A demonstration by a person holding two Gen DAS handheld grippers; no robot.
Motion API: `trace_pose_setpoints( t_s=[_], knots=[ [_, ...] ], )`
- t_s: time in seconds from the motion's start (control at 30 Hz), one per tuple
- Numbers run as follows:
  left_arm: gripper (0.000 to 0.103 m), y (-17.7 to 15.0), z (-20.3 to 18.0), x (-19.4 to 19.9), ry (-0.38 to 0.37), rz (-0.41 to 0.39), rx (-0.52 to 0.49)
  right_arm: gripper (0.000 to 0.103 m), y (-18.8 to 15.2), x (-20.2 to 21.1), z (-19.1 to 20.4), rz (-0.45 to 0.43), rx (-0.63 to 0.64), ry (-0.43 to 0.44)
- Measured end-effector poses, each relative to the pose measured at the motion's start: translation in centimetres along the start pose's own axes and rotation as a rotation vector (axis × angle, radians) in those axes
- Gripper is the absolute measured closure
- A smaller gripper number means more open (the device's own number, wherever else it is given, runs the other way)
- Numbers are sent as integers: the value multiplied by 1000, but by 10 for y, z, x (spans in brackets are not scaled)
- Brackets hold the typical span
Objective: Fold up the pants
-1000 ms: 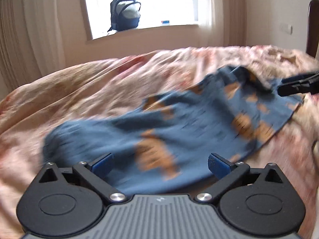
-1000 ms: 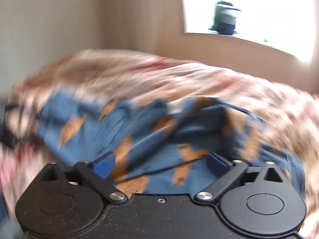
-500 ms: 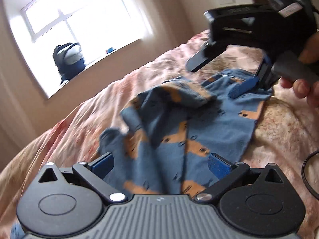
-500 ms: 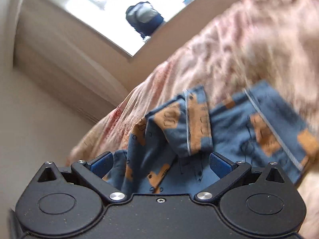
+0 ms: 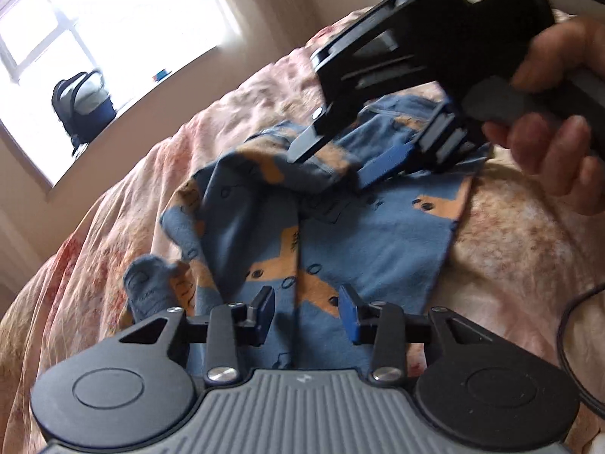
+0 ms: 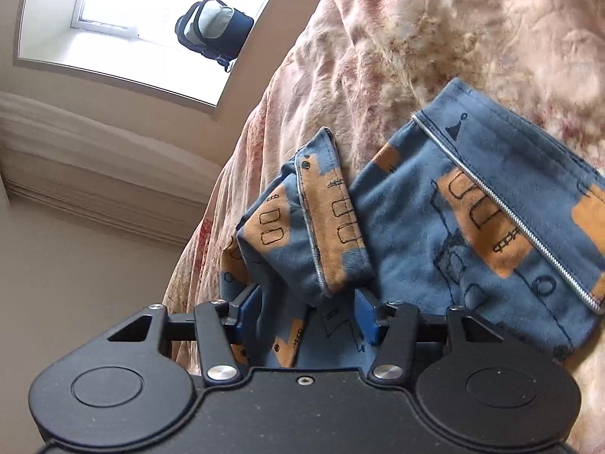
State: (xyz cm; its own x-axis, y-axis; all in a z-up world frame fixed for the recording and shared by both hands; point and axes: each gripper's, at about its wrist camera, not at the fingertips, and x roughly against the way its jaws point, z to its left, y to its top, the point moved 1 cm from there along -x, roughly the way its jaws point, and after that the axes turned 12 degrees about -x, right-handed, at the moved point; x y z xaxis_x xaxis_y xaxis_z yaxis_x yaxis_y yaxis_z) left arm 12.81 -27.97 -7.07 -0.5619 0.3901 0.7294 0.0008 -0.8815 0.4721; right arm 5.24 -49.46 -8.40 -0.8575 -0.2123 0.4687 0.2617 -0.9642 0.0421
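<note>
- The blue pants (image 5: 351,242) with orange prints lie rumpled on the pinkish floral bedspread (image 5: 503,249), directly ahead of and beneath both tongs.
- Left tongs (image 5: 306,312): jaws closing, a raised crease of the pants between the blue pads, which do not yet press it.
- Right tongs (image 6: 310,312): jaws closing, a folded flap of the pants with a silver seam between them; the cloth is not yet squeezed.
- From the left wrist view, the right tongs sit ahead and to the right, held by a hand (image 5: 556,121).
- A backpack (image 6: 215,30) stands on the windowsill far beyond the tongs.
</note>
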Motion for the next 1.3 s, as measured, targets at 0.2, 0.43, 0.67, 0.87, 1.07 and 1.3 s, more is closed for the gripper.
trace_pose_setpoints(
  t_s=[0.2, 0.43, 0.67, 0.87, 1.07, 1.3],
  knots=[
    [60, -1, 12, -7, 13, 58, 88, 42, -4, -3, 4, -50, 34, -21],
    [99, 1, 18, -5, 48, 91, 121, 84, 3, -13, 8, -154, 65, -77],
    [102, -3, 39, 18, 27, 19, 228, 97, -1, 14, 35, -316, 284, -71],
    [102, 4, 42, 58, -16, -93, 242, 97, 4, 60, 49, -355, 432, -120],
    [102, 4, 12, 56, -103, -94, 198, 97, 14, 114, 9, -259, 525, -265],
    [102, -8, -9, 29, -125, -14, 189, 97, -4, 100, -22, -164, 590, -317]
  ],
)
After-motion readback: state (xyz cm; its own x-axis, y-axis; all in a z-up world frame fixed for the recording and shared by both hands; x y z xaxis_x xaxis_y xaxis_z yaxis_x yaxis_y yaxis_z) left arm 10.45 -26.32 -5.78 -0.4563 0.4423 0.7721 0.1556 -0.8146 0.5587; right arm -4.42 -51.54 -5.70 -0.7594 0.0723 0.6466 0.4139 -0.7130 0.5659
